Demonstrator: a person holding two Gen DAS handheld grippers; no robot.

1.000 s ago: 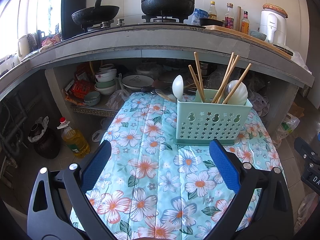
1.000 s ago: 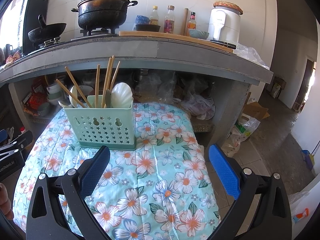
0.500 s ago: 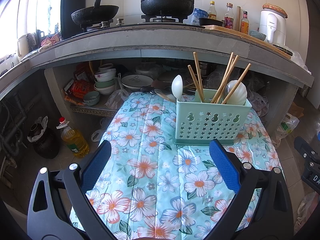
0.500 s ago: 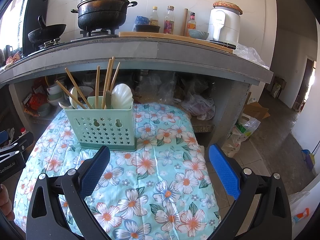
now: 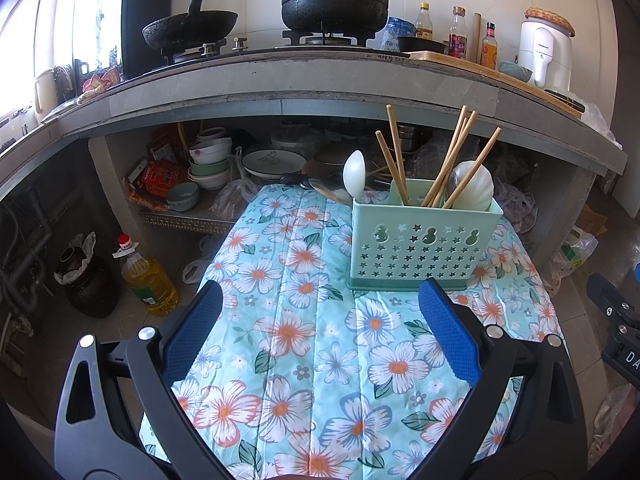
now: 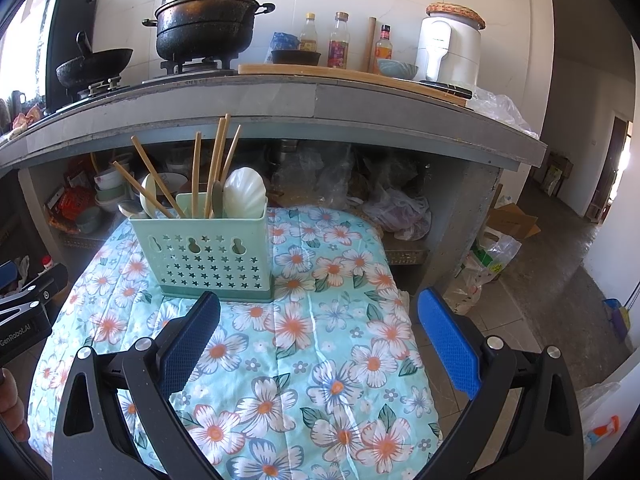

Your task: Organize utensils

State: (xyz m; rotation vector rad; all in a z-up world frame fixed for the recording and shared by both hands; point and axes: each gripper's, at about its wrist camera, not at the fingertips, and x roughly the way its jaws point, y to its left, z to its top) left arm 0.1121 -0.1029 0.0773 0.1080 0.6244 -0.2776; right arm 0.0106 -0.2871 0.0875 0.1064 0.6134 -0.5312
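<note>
Both the left gripper (image 5: 320, 294) and right gripper (image 6: 318, 296) hover wide open and empty, barely shifted; wooden chopsticks (image 5: 448, 160) and white plastic spoons (image 5: 472, 192) stand in the mint-green perforated plastic caddy (image 5: 424, 246) at the floral-clothed table (image 5: 288, 332)'s far end, suggesting sorting is finished.

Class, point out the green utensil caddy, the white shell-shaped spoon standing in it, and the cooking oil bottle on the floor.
Green utensil caddy (image 5: 424, 250), left wrist view, middle of its star-punched front wall.
White shell-shaped spoon (image 6: 245, 194), right wrist view, centre of its ribbed bowl.
Cooking oil bottle (image 5: 150, 282), left wrist view, its yellow body.
</note>
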